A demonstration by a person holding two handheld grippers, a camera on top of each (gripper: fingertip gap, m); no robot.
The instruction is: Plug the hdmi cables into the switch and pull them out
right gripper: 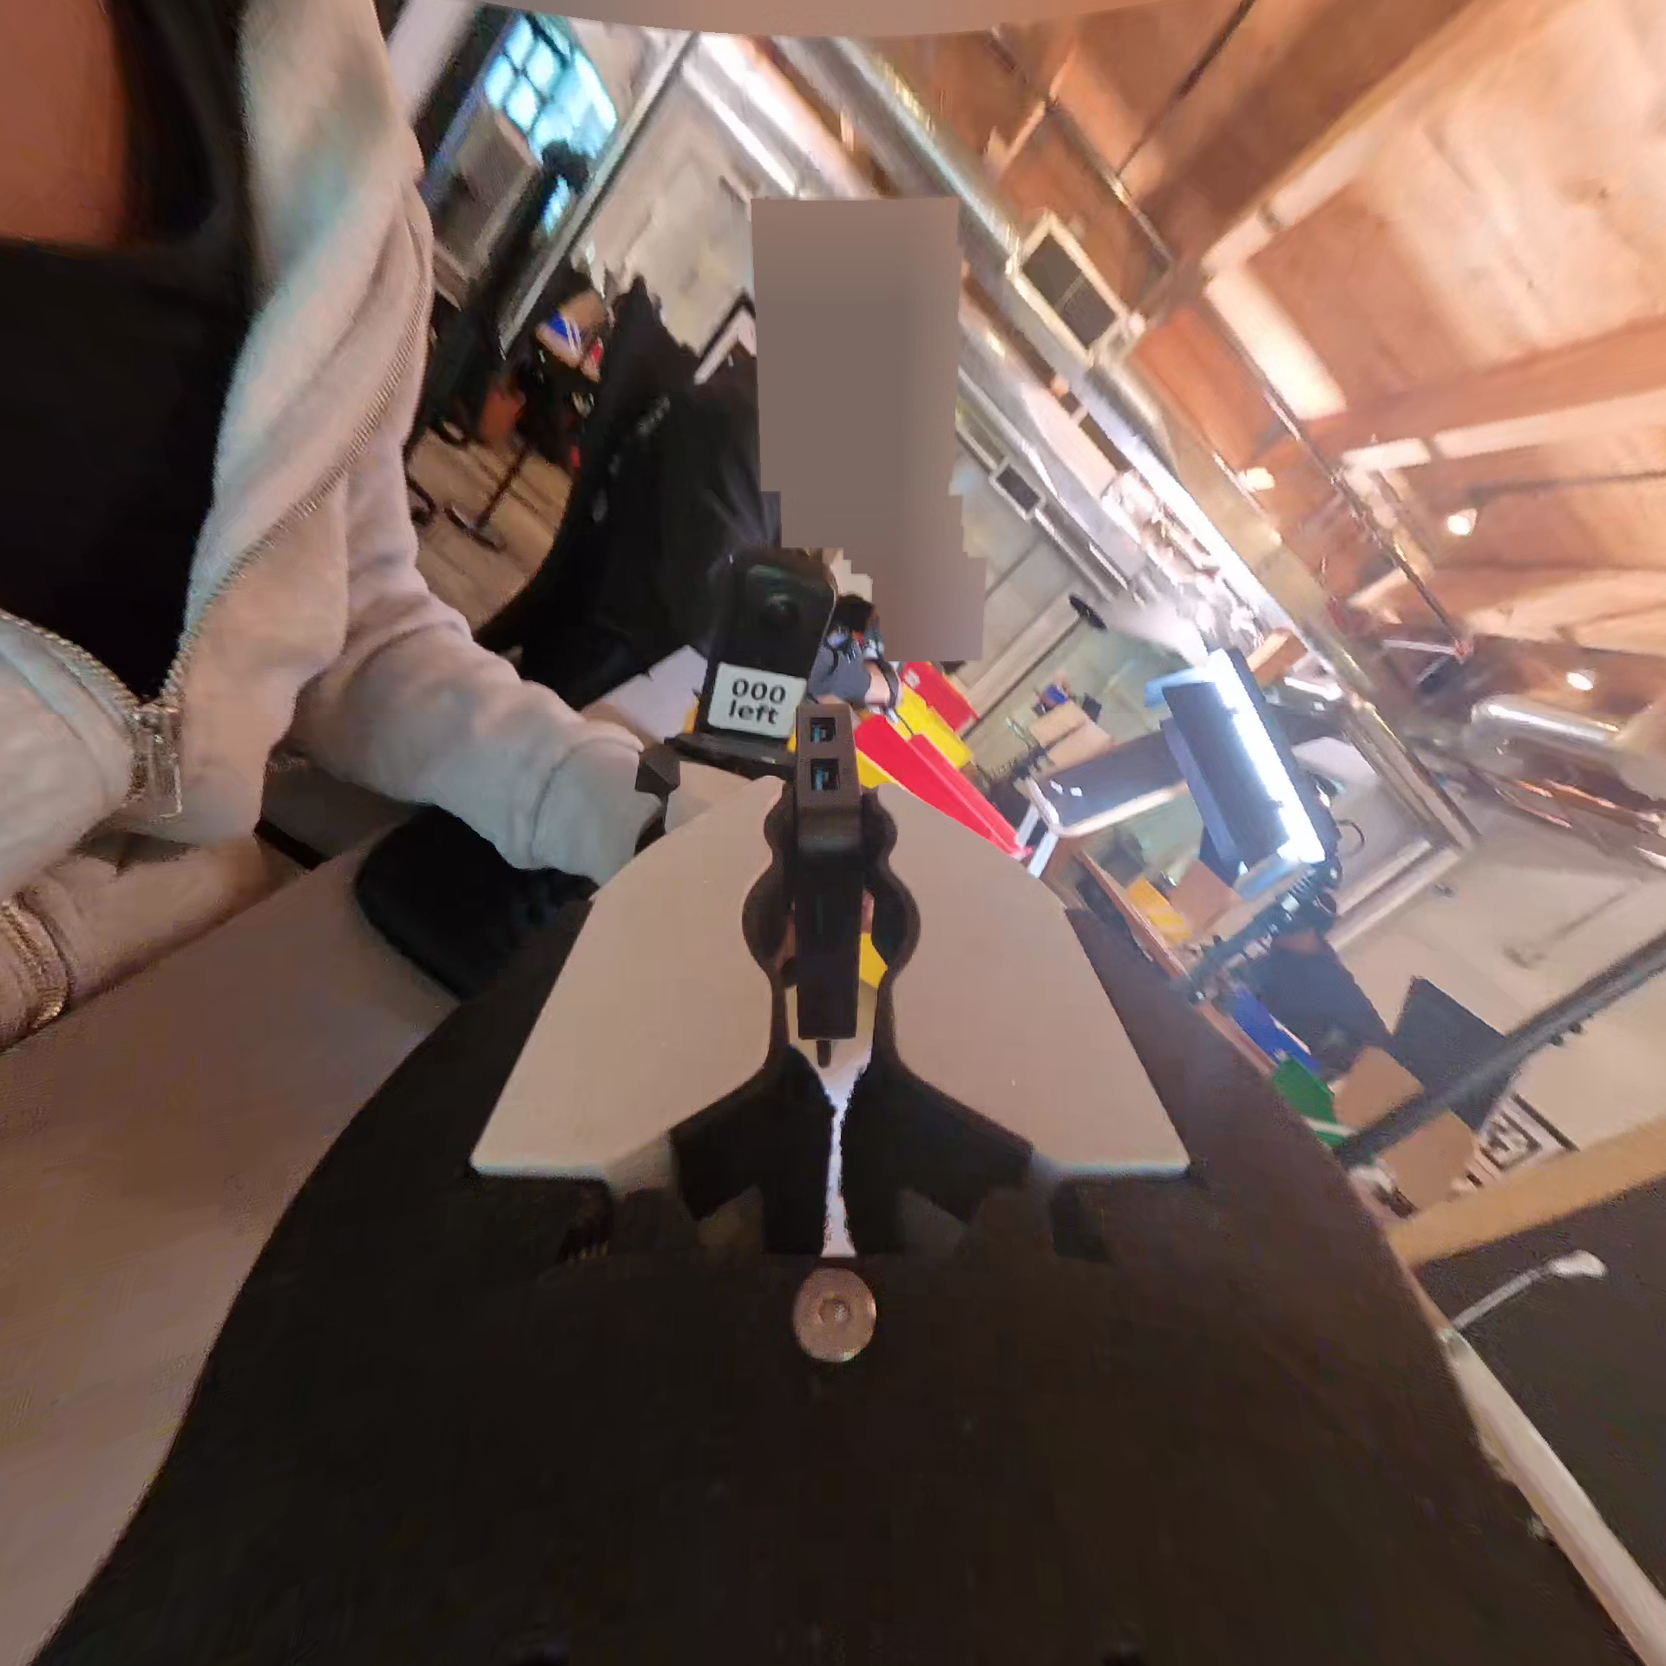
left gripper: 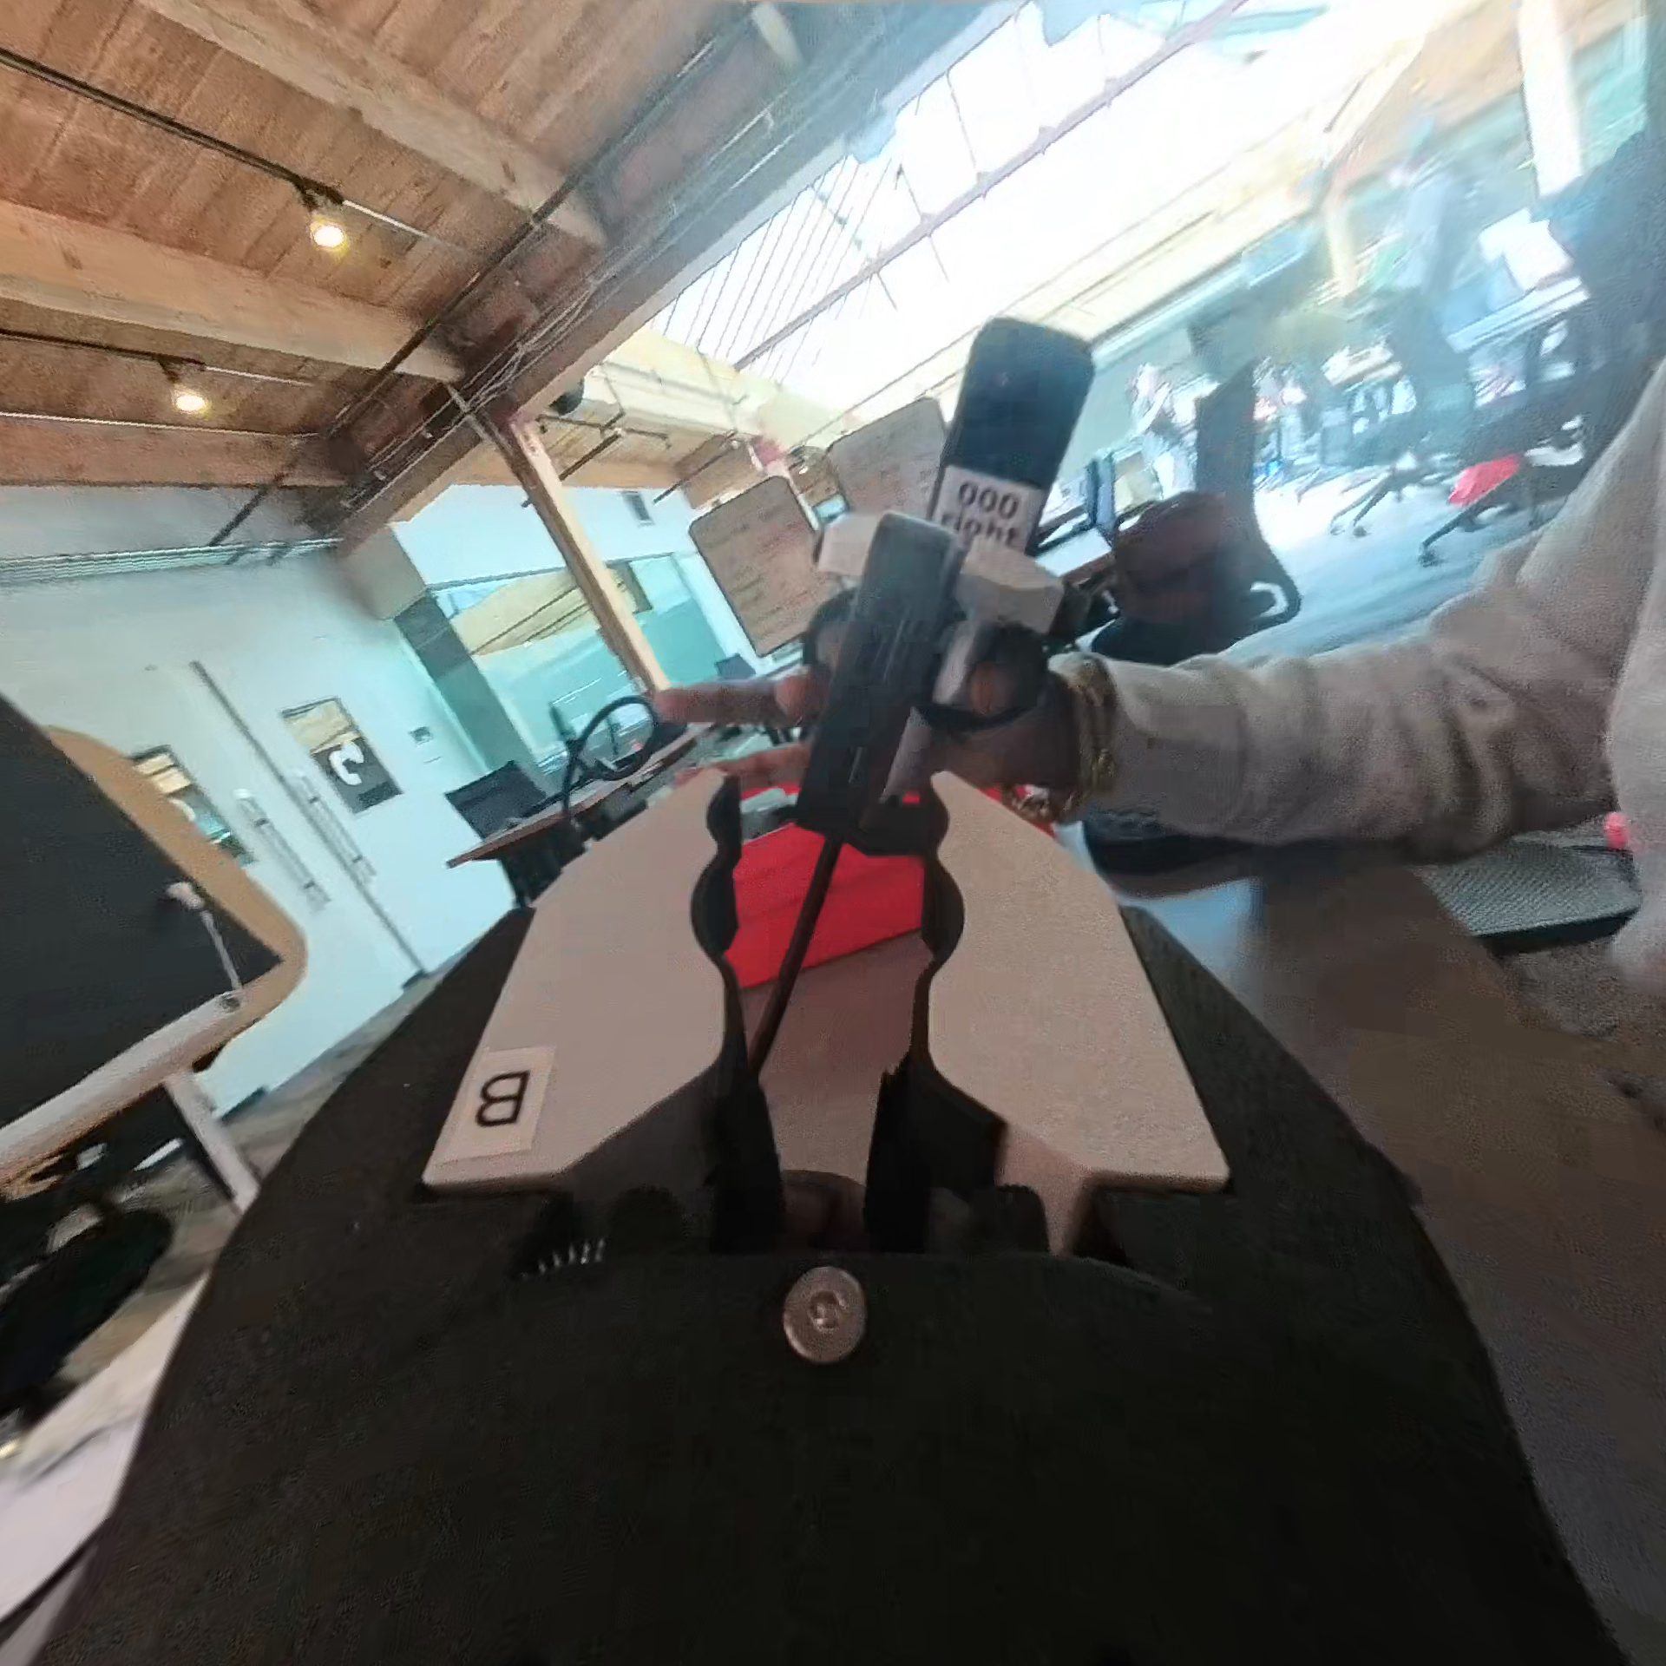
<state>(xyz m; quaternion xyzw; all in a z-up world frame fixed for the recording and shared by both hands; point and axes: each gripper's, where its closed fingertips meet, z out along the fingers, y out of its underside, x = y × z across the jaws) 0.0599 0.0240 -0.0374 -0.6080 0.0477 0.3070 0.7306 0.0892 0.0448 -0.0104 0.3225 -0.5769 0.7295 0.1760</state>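
Observation:
My right gripper (right gripper: 825, 811) is shut on the black switch (right gripper: 825, 901) and holds it edge-on in the air. Two blue ports show on the switch's far end. In the left wrist view the switch (left gripper: 865, 667) stands tilted in the right gripper (left gripper: 910, 631), which a hand holds. A black HDMI cable (left gripper: 793, 938) runs from the switch's lower end down through the gap of my left gripper (left gripper: 834, 798). Its fingers stand apart, and the cable lies near the left finger without being clamped. Where the cable joins the switch is hard to make out.
A red flat box (left gripper: 856, 910) lies on the grey table (left gripper: 1307, 992) beyond my left fingers. A black monitor (left gripper: 90, 901) stands at the left. The person's grey sleeve (left gripper: 1307, 739) crosses from the right. Red and yellow bins (right gripper: 929, 757) sit behind the switch.

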